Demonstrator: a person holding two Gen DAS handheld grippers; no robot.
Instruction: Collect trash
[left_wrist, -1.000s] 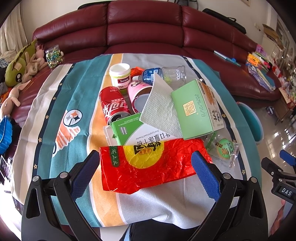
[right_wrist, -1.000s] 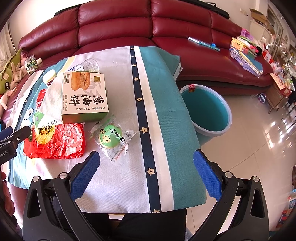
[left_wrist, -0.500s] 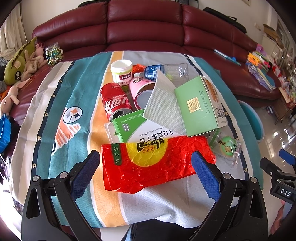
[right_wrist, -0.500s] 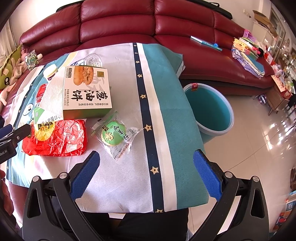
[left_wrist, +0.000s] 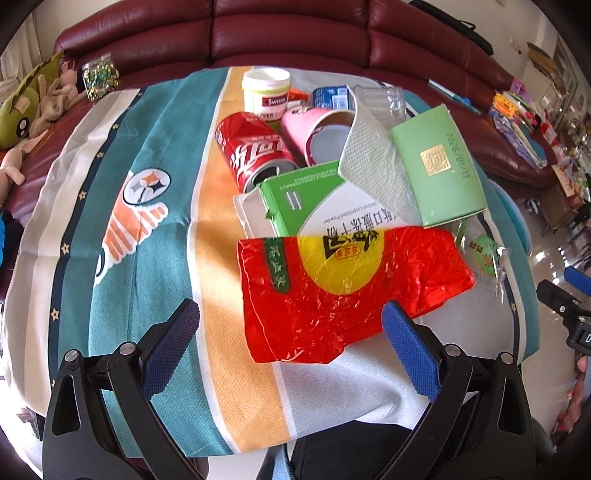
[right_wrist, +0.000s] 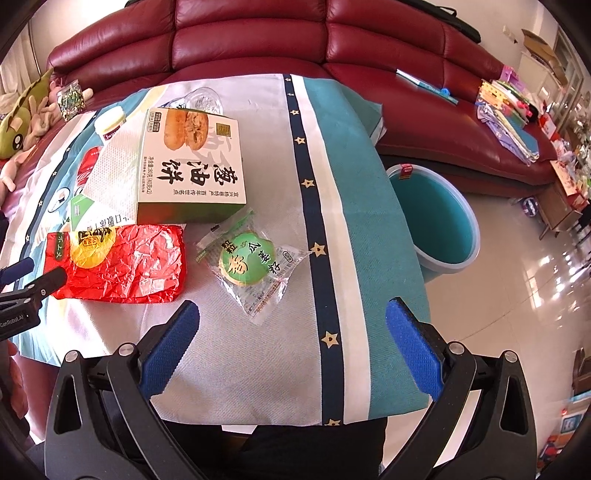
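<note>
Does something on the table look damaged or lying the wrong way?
Yes. The red soda can lies on its side, its opening facing the camera. The pink cup beside it is also tipped over. The red wrapper in front is flattened and heavily crumpled.

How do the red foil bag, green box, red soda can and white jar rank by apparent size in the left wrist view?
1. Red foil bag, nearest the camera
2. Green box
3. Red soda can
4. White jar, farthest away
</note>
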